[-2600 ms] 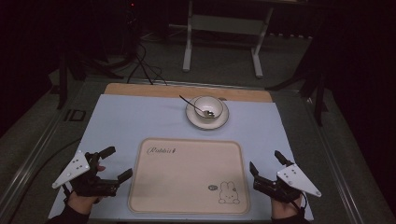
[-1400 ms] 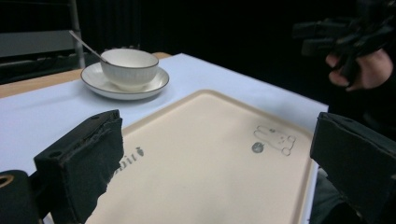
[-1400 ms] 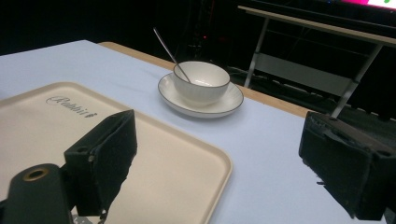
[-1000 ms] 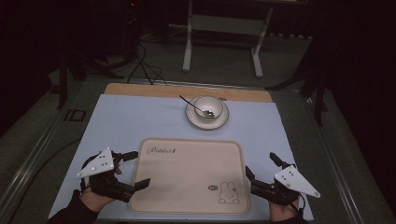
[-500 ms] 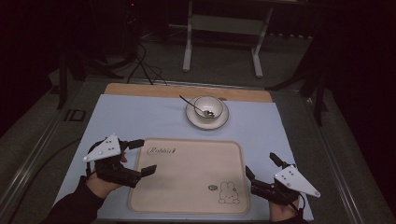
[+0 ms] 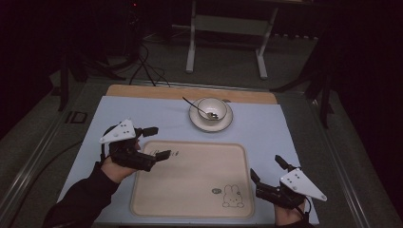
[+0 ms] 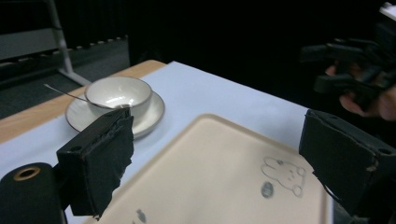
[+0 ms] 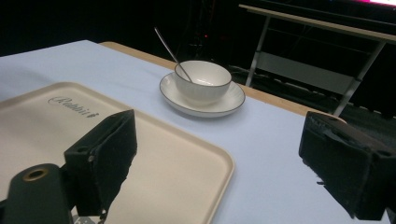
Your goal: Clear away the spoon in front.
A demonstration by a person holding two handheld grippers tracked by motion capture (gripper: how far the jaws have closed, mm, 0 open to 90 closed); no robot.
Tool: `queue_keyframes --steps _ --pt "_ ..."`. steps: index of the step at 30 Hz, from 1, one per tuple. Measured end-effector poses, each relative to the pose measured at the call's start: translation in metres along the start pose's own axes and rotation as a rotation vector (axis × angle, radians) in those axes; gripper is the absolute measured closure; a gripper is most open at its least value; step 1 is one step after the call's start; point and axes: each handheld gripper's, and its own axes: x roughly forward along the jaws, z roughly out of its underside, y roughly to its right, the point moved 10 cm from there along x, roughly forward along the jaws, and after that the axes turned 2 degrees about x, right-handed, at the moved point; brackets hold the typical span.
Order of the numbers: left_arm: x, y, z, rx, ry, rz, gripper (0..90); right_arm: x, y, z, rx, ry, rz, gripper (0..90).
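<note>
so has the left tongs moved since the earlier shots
Yes. In the high view the left tongs have gone from beside the tray's near left corner up to its far left corner, toward the bowl, jaws open and empty.

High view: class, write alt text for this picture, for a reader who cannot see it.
A person's two hands each hold a black gripper with open fingers over a table: the left gripper hovers at the far-left corner of a beige tray, the right gripper sits beside its near-right edge. Beyond the tray, a white bowl with a spoon stands on a saucer.
</note>
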Motion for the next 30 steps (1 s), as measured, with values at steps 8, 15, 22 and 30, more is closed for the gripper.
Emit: queue_keyframes --steps 8,15,22,30 --pt "0.019 -0.019 -0.010 -0.033 0.017 -0.026 10.7 0.000 -0.002 -0.001 -0.007 0.005 -0.006 11.3" --pt "0.037 -0.039 -0.016 -0.077 0.042 -0.071 10.8 0.000 -0.002 -0.001 -0.008 0.006 -0.008 11.3" --pt "0.057 -0.056 -0.023 -0.088 0.053 -0.113 11.7 0.001 -0.003 0.000 -0.006 -0.001 -0.014 11.3" --pt "0.084 -0.078 -0.022 -0.116 0.038 -0.166 14.7 0.000 -0.004 0.000 -0.006 0.002 -0.018 11.3"
